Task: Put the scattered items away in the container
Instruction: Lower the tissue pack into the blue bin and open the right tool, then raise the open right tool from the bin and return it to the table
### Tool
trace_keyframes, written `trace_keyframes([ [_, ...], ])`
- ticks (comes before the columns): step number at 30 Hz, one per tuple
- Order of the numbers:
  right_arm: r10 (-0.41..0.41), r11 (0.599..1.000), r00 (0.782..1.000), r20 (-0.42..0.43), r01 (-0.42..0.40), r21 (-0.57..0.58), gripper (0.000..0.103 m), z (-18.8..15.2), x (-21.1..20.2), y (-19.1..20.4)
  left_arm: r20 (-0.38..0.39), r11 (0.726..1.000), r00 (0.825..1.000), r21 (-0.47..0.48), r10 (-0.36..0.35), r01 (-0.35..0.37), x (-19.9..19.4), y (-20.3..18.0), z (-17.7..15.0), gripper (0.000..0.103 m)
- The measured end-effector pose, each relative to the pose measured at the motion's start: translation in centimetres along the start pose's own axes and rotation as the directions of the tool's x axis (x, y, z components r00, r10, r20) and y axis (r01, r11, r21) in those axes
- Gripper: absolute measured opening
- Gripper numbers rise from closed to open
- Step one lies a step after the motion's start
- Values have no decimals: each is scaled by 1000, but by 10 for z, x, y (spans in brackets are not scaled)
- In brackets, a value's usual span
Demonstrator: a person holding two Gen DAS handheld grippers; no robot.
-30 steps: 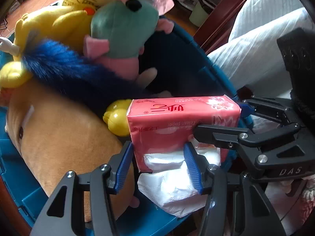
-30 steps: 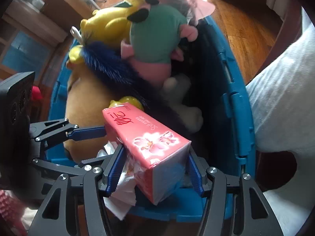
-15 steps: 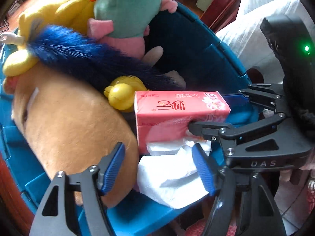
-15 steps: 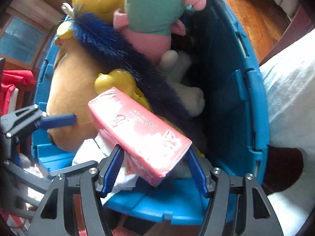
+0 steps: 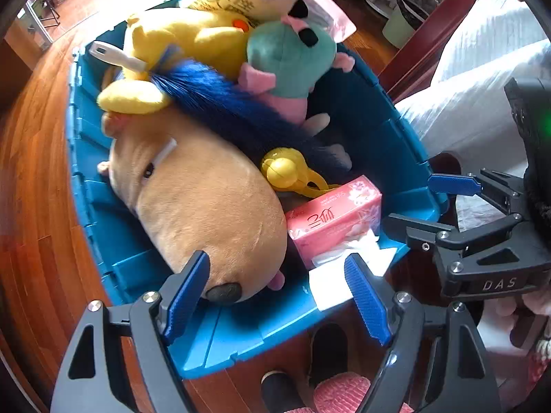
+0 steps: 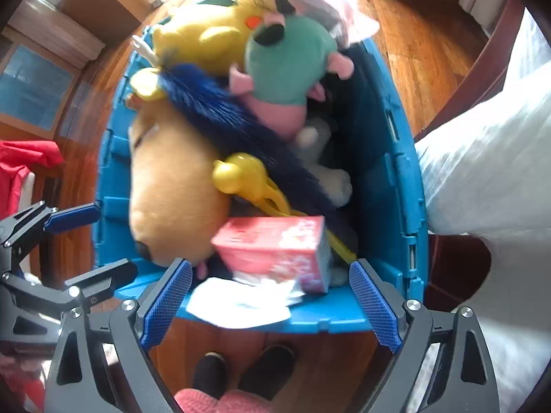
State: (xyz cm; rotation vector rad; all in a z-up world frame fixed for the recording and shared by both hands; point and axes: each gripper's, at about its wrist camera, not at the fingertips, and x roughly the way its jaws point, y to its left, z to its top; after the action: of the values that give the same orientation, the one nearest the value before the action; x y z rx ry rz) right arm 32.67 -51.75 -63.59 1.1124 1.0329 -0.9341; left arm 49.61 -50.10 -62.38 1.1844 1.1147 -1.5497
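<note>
- Wooden floor (image 5: 31, 172) lies beneath both grippers, with white bedding (image 6: 482, 158) off to the right gripper's side.
- Blue container (image 5: 396, 144) sits below them, crammed with a tan plush (image 5: 206, 206) and other toys.
- Pink tissue pack (image 5: 334, 216) rests just ahead of the fingertips at the container's near end, likely wedged there because space remained.
- Left gripper (image 5: 275, 296) hangs open and empty; right gripper (image 6: 268, 299) is opening, nothing between its jaws.

A wooden floor (image 5: 31, 179) carries the blue container (image 5: 389, 144), which stands directly on it.
</note>
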Motion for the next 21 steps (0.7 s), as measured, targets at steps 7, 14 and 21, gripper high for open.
trace_keyframes([
  [7,-5,1000,999,52,4,27,94,8,-55,37,49,999,998,-27,36,-35,-65,7,11,80],
  [14,-85,995,989,123,77,68,94,10,-118,66,103,995,991,-39,91,-87,-134,21,17,80],
  [21,-106,992,984,140,96,78,95,-8,-173,94,131,996,987,-26,92,-89,-192,29,13,80],
])
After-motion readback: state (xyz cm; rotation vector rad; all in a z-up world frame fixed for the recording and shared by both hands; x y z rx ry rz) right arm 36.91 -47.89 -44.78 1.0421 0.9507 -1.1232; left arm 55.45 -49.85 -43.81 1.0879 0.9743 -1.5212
